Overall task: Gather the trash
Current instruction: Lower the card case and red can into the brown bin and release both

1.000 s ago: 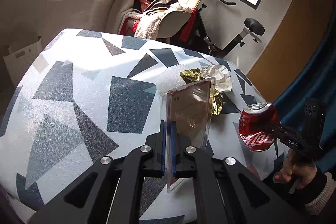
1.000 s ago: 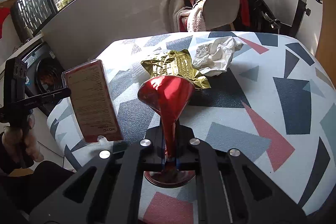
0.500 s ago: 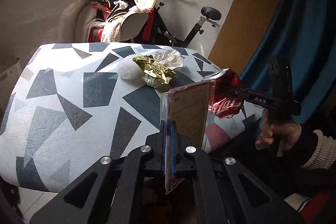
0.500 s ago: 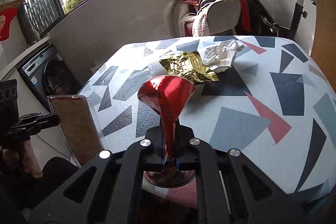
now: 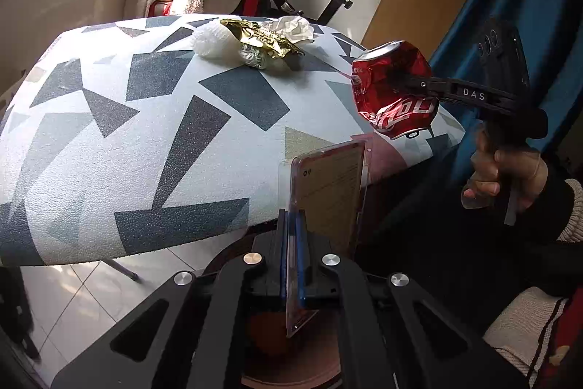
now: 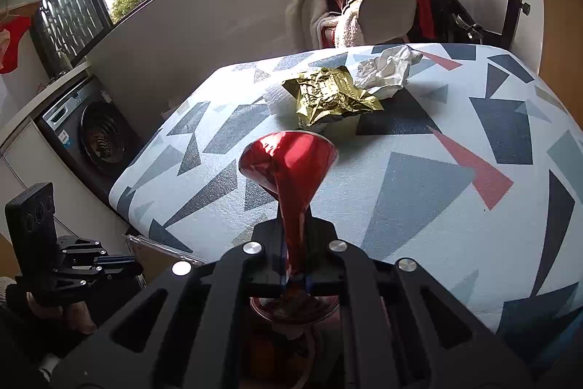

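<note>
1. A table in a grey-and-white triangle-print cloth [image 5: 109, 141] fills the frame centre.
2. The left gripper [image 5: 291, 236] is clamped on a flat clear plastic card case [image 5: 328, 192], lower centre: stiff, slick, best held by its edge.
3. The right gripper [image 6: 293, 254] pinches a crushed red soda can [image 6: 291, 163] at its flattened waist: light, springy, sharp creases.
4. Left on the table, upper centre: one crumpled gold foil wrapper [image 5: 262, 39], one white paper wad [image 5: 295, 28], one white foam net [image 5: 211, 42].

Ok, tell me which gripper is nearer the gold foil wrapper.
Right. The right gripper, clamping the crushed red can, is over the table near the gold foil wrapper; the left gripper, clamping a flat packet, sits off the table edge.
</note>
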`<state>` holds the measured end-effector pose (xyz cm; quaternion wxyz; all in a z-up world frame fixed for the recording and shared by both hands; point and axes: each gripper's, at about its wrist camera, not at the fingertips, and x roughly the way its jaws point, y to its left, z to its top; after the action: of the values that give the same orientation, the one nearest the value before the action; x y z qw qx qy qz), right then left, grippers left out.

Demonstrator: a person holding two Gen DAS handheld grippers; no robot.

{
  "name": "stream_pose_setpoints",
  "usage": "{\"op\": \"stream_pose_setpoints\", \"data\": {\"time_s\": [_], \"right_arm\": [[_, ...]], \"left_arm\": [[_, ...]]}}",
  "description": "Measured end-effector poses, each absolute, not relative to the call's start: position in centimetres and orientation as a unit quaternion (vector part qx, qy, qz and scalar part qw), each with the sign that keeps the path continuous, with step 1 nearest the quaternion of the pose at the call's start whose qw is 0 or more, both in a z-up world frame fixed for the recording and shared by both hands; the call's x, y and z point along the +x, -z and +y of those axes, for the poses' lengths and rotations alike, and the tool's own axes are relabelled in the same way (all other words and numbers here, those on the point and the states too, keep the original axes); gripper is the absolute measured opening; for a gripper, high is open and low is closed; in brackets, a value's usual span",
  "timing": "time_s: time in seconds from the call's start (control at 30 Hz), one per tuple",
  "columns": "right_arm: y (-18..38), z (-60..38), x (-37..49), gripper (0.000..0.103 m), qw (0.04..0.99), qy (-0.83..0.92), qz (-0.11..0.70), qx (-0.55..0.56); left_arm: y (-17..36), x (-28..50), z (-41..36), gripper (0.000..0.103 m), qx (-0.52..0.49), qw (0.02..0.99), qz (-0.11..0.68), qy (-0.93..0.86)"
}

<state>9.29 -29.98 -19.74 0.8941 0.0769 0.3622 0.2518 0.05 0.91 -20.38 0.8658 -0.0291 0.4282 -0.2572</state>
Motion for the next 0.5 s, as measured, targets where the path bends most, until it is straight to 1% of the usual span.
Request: {"op": "stream_pose_setpoints", "data": {"time_s": [0.17, 0.37, 0.4, 0.43, 0.47, 0.5], "right_arm": [[20.3, -29.9, 9.2, 0.010, 0.889, -0.260, 0.366, 0.090], [20.6, -29.5, 8.8, 0.010, 0.887, -0.265, 0.366, 0.092], [20.6, -29.5, 8.8, 0.010, 0.887, -0.267, 0.366, 0.093], [20.7, -29.5, 8.7, 0.010, 0.887, -0.268, 0.365, 0.094], [20.8, -29.4, 8.6, 0.010, 0.886, -0.270, 0.364, 0.096], [20.9, -29.3, 8.5, 0.010, 0.885, -0.272, 0.365, 0.097]], "left_arm": [[22.2, 0.3, 0.5, 0.005, -0.021, 0.857, 0.449, 0.250], [23.0, 0.6, 0.2, 0.006, -0.014, 0.852, 0.463, 0.245], [23.0, 0.6, 0.3, 0.011, -0.012, 0.853, 0.461, 0.243], [22.8, 0.5, 0.3, 0.025, -0.011, 0.857, 0.457, 0.239], [22.6, 0.4, 0.5, 0.037, -0.011, 0.862, 0.450, 0.234], [22.3, 0.3, 0.7, 0.057, -0.013, 0.867, 0.442, 0.228]]}}
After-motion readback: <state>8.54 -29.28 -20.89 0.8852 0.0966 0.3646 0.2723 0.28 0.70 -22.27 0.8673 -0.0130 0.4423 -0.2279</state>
